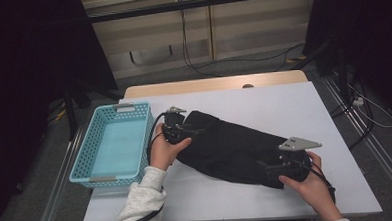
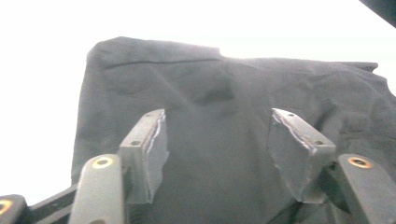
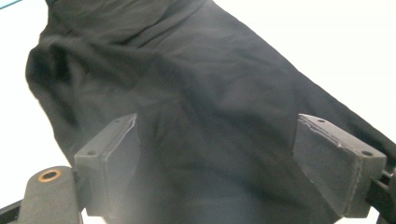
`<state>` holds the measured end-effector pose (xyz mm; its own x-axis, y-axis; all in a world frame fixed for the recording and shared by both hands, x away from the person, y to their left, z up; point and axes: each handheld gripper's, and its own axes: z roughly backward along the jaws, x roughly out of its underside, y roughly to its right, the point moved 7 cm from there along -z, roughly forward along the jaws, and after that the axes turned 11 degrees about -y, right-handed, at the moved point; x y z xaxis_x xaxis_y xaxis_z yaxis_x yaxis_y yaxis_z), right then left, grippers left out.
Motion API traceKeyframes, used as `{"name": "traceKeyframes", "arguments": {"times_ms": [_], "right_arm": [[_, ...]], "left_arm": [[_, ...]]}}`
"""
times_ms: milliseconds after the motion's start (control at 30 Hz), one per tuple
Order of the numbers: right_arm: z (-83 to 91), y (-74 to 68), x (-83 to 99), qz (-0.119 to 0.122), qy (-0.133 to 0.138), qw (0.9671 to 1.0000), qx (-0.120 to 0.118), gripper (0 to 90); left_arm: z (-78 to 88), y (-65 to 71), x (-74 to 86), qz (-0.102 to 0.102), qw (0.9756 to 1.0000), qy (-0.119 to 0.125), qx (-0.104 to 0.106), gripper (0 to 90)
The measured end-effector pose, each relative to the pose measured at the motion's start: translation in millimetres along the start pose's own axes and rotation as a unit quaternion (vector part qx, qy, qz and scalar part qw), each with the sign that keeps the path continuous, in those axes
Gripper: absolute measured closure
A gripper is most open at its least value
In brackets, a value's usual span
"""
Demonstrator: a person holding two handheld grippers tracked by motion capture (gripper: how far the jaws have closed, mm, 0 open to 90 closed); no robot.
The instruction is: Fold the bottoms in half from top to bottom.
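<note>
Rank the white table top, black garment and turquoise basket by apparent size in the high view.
1. White table top
2. Black garment
3. Turquoise basket, which looks somewhat smaller than the garment.

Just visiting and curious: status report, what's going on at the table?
Left gripper open, right gripper open, both over black cloth. Cloth folded flat on white table. Blue basket at left. Nothing in the way.
</note>
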<state>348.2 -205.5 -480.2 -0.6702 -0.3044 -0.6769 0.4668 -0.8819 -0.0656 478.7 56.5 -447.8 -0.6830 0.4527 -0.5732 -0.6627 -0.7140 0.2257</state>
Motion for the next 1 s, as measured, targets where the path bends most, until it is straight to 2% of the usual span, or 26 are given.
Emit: {"name": "traceKeyframes", "arguments": {"times_ms": [133, 233, 267, 367, 533, 633, 767, 933, 1000], "right_arm": [[-8.5, 4.9, -10.6, -0.002, 0.003, 1.0, 0.005, 15.8], [-16.1, 8.7, -19.8, -0.003, 0.004, 0.9999, 0.01, 16.5], [-18.6, 9.9, -23.3, -0.002, 0.005, 0.9999, 0.009, 16.7], [-26.7, 10.0, -33.8, 0.004, 0.007, 0.9998, 0.017, 19.0], [-44.9, 2.9, -49.7, 0.011, 0.007, 0.9999, 0.006, 25.9], [-55.7, -1.1, -57.7, 0.012, 0.001, 0.9999, -0.002, 27.0], [-67.6, -6.6, -69.1, 0.012, 0.003, 0.9998, -0.013, 29.8], [-81.3, -14.7, -82.0, 0.016, -0.001, 0.9995, -0.028, 32.1], [-87.4, -21.0, -86.2, 0.022, -0.004, 0.9991, -0.036, 34.9]], "left_arm": [[-0.2, -9.1, 2.7, 0.001, 0.9999, 0.002, -0.011, 29.6], [-0.8, -14.6, 4.3, -0.005, 0.9997, 0.002, -0.024, 25.4], [-0.1, -16.6, 5.5, -0.009, 0.9996, -0.004, -0.026, 24.3], [0.2, -18.8, 5.7, -0.01, 0.9994, 0.005, -0.033, 21.8], [-0.4, -21.6, 10.2, -0.018, 0.999, -0.004, -0.041, 19.3], [-0.1, -23.9, 13.2, -0.019, 0.9987, -0.006, -0.046, 17.9], [-1.2, -26.5, 18.9, -0.014, 0.9985, -0.013, -0.051, 16.6], [0.2, -27.8, 24.2, -0.012, 0.998, -0.013, -0.06, 15.0], [2.5, -26.0, 24.2, -0.019, 0.9979, -0.01, -0.061, 14.9]]}}
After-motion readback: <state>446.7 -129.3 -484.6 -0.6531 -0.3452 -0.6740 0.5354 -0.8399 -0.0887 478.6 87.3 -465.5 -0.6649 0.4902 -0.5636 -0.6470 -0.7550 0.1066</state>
